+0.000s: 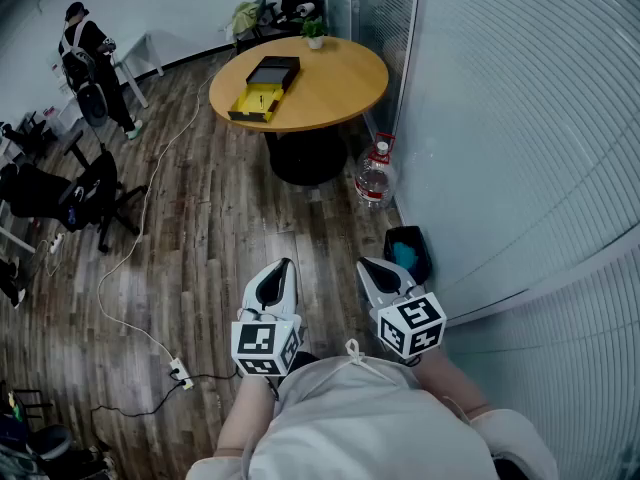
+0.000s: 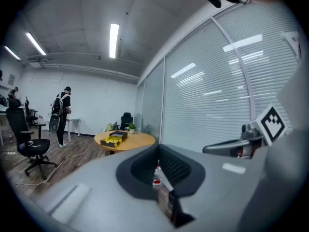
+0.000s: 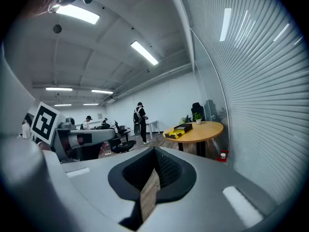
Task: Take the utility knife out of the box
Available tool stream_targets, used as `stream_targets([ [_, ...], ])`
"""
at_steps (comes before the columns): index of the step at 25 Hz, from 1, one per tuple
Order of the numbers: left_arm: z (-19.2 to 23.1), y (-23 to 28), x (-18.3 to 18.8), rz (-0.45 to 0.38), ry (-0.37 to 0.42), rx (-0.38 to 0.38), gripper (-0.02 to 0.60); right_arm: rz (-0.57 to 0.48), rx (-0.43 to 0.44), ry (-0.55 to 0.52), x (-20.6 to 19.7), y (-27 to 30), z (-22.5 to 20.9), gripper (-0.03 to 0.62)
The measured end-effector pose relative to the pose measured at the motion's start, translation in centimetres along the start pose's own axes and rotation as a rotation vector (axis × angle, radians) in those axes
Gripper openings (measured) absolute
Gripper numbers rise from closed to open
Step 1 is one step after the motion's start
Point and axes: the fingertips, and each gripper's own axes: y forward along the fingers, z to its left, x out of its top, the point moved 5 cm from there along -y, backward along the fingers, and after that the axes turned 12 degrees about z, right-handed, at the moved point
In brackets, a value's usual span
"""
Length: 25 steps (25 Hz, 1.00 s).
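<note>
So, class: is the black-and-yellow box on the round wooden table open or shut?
Open: the black-and-yellow box shows its yellow inside uncovered.

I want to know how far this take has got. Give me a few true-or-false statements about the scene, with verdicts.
1. The box lies open on the round table. True.
2. Both grippers hover over the box. False: the left gripper and right gripper are close to the person's body, with a stretch of floor between them and the table.
3. A potted plant stands on the table. True.
4. The right gripper holds a knife. False: its jaws are together with nothing between them.
5. A water bottle stands on the table. False: the bottle stands on the floor beside the table's base.
</note>
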Motion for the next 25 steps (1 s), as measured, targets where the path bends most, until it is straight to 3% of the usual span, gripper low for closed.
stream_targets([
  [14, 0.0, 0.7, -0.6, 0.034, 0.007, 0.006, 0.006, 0.026, -0.026, -0.017, -0.6, 1.2, -0.3, -0.002],
  [21, 4.3, 2.9, -2.2, 0.073, -0.047, 0.033, 0.005, 0.084, -0.019, -0.018, -0.8, 6.2, 0.0, -0.002],
  [25, 8.1, 4.9, -1.5, 0.075, -0.04, 0.029, 0.006, 0.098, -0.025, -0.011, 0.7, 10.3, 0.4, -0.002],
])
